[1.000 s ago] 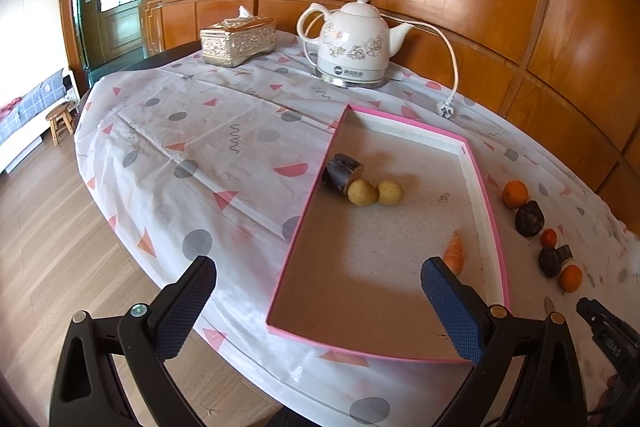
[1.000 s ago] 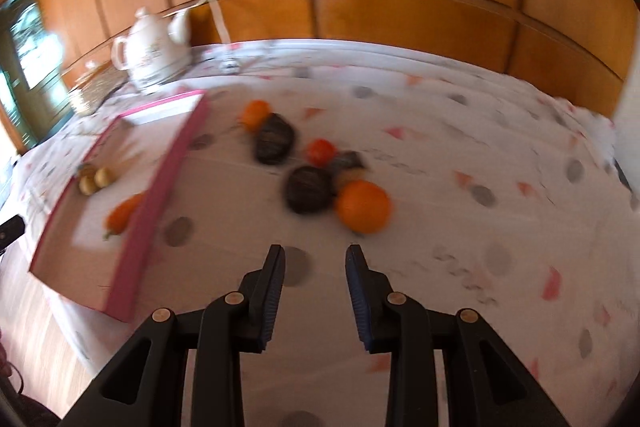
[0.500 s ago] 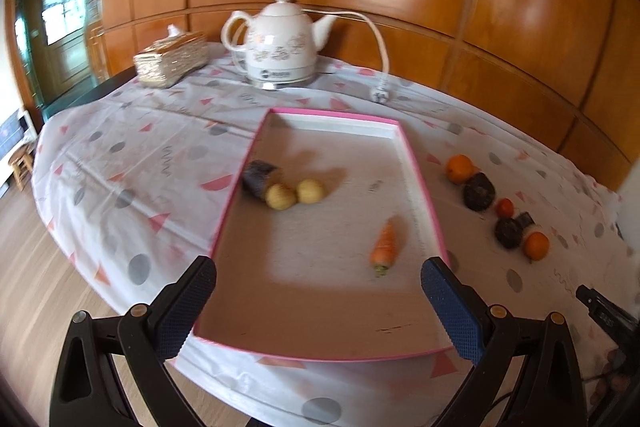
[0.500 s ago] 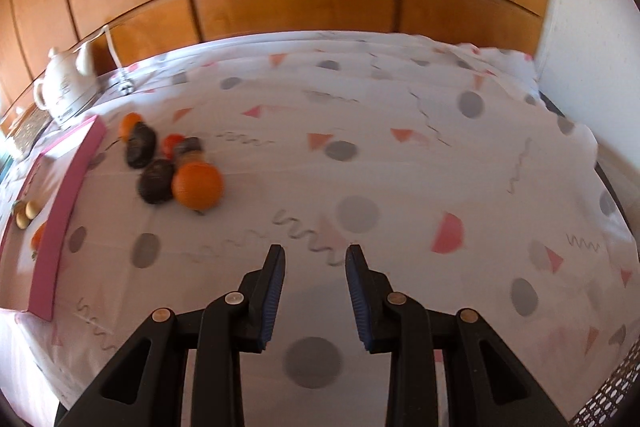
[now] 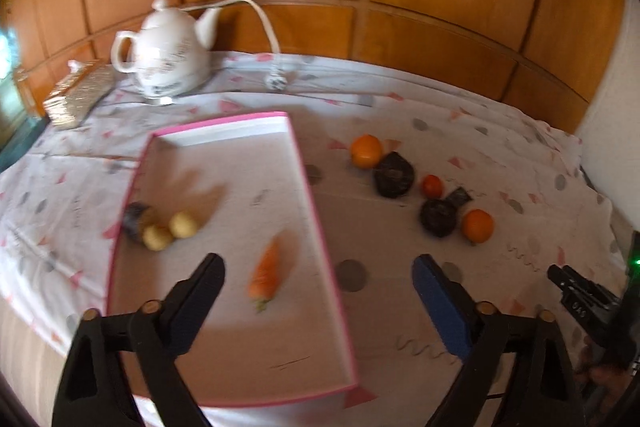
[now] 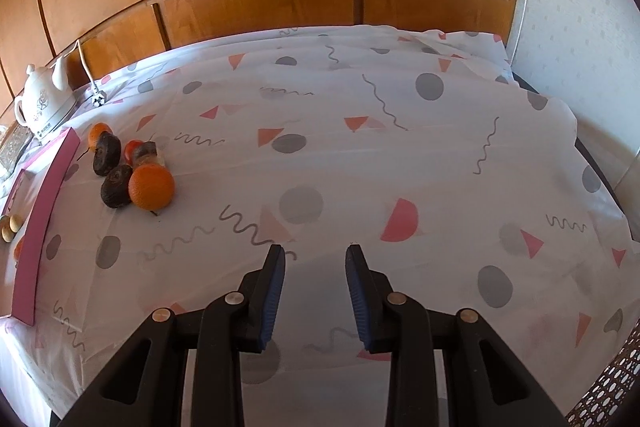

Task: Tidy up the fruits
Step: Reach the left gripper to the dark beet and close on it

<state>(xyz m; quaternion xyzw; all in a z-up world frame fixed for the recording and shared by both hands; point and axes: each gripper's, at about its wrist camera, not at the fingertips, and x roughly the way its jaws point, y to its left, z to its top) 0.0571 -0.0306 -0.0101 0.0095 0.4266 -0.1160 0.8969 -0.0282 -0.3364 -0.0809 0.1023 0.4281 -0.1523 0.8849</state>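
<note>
A pink-rimmed tray [image 5: 320, 227] holds a carrot [image 5: 266, 273], two small yellow fruits [image 5: 172, 229] and a dark piece [image 5: 134, 217]. Right of it on the cloth lie two oranges [image 5: 366, 151] [image 5: 478, 225], a small red fruit [image 5: 433, 185] and two dark fruits [image 5: 394, 169] [image 5: 438, 217]. My left gripper [image 5: 318, 267] is wide open and empty above the tray's right rim. My right gripper [image 6: 316, 255] is open and empty over bare cloth, well right of the fruit cluster [image 6: 150, 185]. The tray rim [image 6: 40, 219] shows at the right wrist view's left edge.
A white teapot [image 5: 172, 59] with a cord and plug [image 5: 276, 81] stands behind the tray, a gold tissue box [image 5: 76, 95] to its left. Wood panelling backs the table. The right gripper's tip [image 5: 580, 295] shows at the lower right of the left wrist view.
My left gripper has swung right, so the tray now sits left of centre and the loose fruits are nearer. My right gripper has turned right, away from the fruits.
</note>
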